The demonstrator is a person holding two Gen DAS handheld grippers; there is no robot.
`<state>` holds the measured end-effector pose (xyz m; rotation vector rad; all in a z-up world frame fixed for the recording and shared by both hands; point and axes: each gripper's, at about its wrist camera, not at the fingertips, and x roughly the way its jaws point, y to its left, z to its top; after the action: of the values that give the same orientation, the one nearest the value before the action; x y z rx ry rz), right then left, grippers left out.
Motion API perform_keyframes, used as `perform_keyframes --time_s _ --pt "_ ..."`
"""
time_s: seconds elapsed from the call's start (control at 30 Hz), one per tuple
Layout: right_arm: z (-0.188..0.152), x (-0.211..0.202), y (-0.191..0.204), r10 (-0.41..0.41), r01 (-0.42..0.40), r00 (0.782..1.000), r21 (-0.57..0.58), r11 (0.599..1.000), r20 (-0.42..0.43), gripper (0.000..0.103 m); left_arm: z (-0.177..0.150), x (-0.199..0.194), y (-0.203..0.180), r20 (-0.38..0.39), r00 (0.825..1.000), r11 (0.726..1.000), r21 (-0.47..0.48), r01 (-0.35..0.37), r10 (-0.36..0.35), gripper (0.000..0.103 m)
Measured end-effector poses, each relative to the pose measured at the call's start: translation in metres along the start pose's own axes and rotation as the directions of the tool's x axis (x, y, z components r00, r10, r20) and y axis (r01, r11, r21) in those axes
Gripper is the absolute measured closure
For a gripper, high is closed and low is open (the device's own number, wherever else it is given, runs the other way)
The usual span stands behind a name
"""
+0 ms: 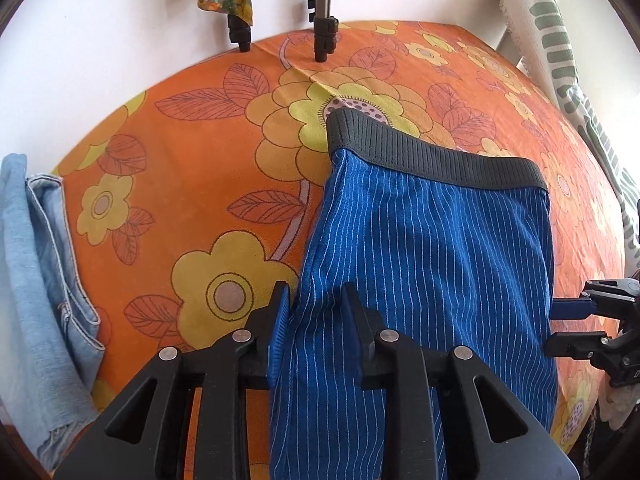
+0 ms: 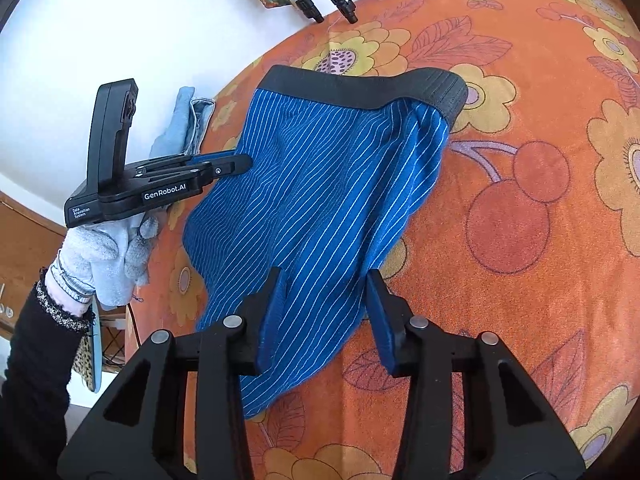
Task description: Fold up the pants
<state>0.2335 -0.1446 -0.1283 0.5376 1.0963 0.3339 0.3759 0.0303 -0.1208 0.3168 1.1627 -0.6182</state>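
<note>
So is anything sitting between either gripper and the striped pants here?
Nothing visible. The blue striped pants already lie between the open jaws of the left gripper and right gripper. The folded jeans sit off beside them on the floral cloth.

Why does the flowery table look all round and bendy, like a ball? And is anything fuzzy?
In both wrist views the fisheye lens curves the orange tablecloth and darkens the corners. The striped blue pants stay sharp in the right wrist view; daylight is soft, shadows faint, no glare.
</note>
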Motion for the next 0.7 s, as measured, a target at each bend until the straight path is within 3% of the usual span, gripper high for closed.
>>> perform_keyframes --time_s 0.1,0.17,0.2,0.23,0.27,0.3,0.37,0.43,0.53,0.7 --pt "-0.001 0.001 0.002 0.0 0.0 1.0 -0.012 1.0 0.002 0.06 -0.001 0.001 -0.009 -0.002 1.0 1.0 0.024 -0.004 0.004 0.061" --pt "0.0 0.002 0.002 0.007 -0.007 1.0 -0.006 1.0 0.003 0.06 -0.001 0.002 -0.016 0.007 1.0 0.999 0.043 -0.024 0.024 0.061" --pt "-0.001 0.003 0.002 0.009 -0.009 1.0 -0.008 1.0 0.003 0.062 0.0 0.002 -0.017 0.007 1.0 0.999 0.044 -0.018 0.018 0.066" --pt "-0.001 0.003 0.003 0.007 -0.007 1.0 -0.011 1.0 0.004 0.066 0.001 0.001 -0.017 0.01 1.0 0.999 0.042 -0.004 0.004 0.084" --pt "-0.001 0.004 0.003 0.007 -0.007 1.0 -0.011 1.0 0.004 0.067 0.001 0.001 -0.016 0.012 1.0 1.0 0.029 0.001 -0.002 0.095" --pt "-0.001 0.004 0.002 0.008 -0.008 1.0 -0.01 1.0 0.005 0.069 0.001 0.001 -0.015 0.014 1.0 1.0 0.008 0.011 -0.011 0.097" --pt "0.0 0.005 0.001 0.017 -0.017 1.0 -0.001 1.0 0.002 0.072 0.0 0.001 -0.016 0.031 1.0 1.0 -0.011 0.001 -0.001 0.097" --pt "0.0 0.006 -0.001 0.028 -0.028 1.0 0.009 1.0 -0.002 0.091 -0.002 0.0 -0.012 0.048 0.999 0.998 -0.06 0.02 -0.017 0.097" --pt "0.0 0.007 -0.005 0.053 -0.053 0.999 0.022 0.998 -0.004 0.094 -0.005 -0.002 -0.001 0.08 0.995 0.987 -0.145 0.072 -0.061 0.097" --pt "0.0 0.001 -0.008 0.074 -0.074 0.997 0.023 0.997 0.013 0.097 -0.009 -0.005 0.003 0.112 0.989 0.978 -0.174 0.116 -0.097 0.098"
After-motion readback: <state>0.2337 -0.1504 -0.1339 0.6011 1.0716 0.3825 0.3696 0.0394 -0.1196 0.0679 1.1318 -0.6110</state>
